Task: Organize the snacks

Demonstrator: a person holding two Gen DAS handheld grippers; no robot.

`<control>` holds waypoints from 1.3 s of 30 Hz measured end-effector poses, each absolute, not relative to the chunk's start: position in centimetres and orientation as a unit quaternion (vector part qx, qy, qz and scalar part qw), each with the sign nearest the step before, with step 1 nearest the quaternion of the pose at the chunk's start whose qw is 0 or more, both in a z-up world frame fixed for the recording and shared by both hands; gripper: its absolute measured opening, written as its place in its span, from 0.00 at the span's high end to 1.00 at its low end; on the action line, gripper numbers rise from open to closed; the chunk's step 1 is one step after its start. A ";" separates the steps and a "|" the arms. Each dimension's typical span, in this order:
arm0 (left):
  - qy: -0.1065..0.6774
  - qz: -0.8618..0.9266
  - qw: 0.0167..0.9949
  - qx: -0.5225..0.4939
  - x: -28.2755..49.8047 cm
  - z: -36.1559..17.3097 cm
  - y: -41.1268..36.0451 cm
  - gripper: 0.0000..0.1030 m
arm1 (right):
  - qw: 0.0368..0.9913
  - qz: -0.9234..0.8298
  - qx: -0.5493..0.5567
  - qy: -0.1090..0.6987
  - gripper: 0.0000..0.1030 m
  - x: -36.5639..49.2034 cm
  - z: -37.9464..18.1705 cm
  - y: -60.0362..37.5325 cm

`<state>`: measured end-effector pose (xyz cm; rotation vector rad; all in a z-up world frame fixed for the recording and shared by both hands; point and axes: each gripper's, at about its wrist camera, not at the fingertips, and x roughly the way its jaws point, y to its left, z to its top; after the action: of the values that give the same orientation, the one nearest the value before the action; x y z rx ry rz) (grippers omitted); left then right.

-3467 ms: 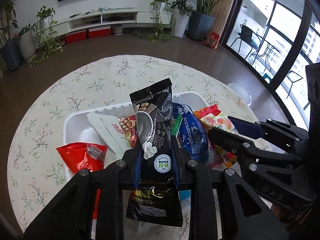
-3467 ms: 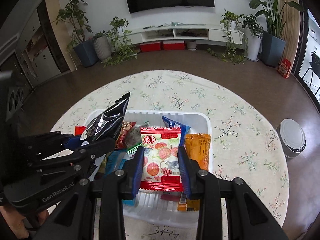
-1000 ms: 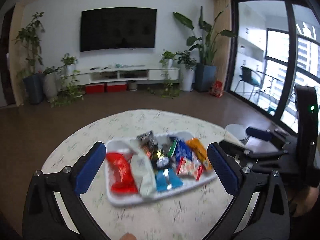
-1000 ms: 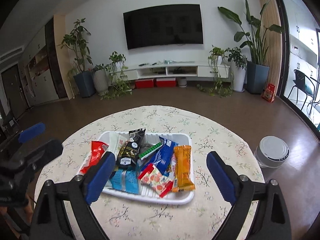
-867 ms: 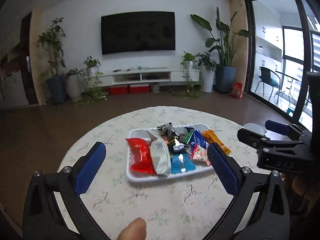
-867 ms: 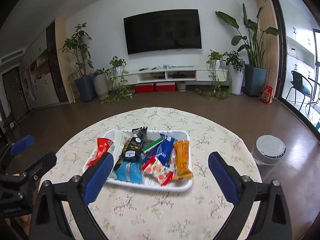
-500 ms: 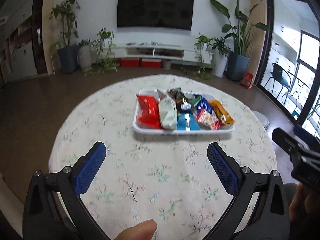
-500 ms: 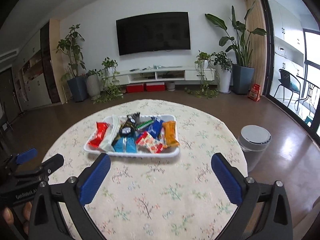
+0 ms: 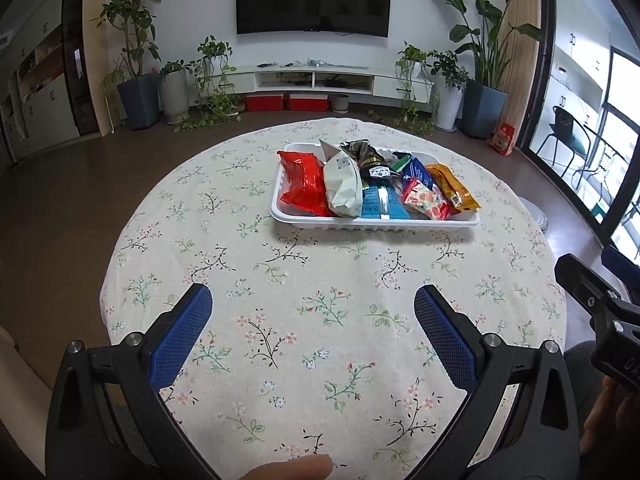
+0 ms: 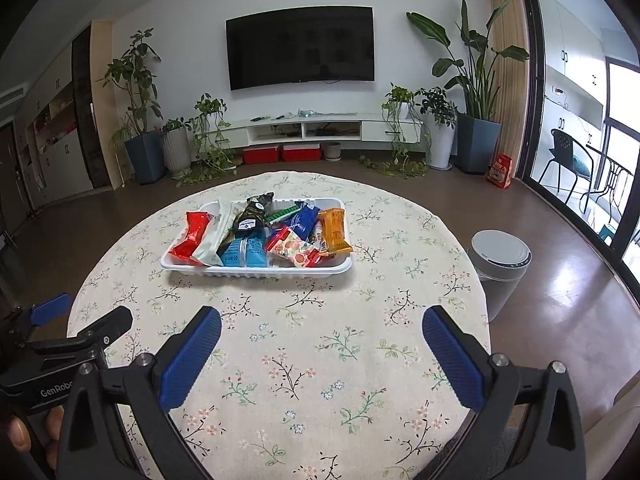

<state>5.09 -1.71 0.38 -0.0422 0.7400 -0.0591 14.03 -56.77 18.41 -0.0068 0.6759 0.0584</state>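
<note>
We hold both grippers back over the near tabletop (image 9: 320, 280), left gripper (image 9: 312, 320) and right gripper (image 10: 320, 344) with jaws wide apart and empty. The snacks (image 9: 372, 188) lie packed in the white tray (image 9: 360, 222) at twelve o'clock, so sorting looks finished.

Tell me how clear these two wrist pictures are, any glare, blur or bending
Left wrist view: sharp, snack tray crisp, strong fisheye bending of the room edges, dark corners, the balcony window washed out. Right wrist view: also sharp, the TV bowed by the lens, daylight glare on the floor near the white bin, soft shadow under the tray.
</note>
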 end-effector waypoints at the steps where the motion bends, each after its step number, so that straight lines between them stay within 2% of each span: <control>1: 0.364 -0.029 0.931 -0.021 5.1 0.3 -1.7 0.00 | 0.942 0.030 -0.004 0.333 0.00 14.0 18.3 -56.6; 39: 0.376 -0.035 0.926 -0.012 5.3 -1.0 -2.1 0.00 | 0.938 0.031 -0.008 0.344 0.00 13.6 18.1 -55.9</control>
<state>5.29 -2.12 -1.00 -0.0243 0.7721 -0.0725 13.60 -55.90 18.07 -0.0161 0.7035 0.0630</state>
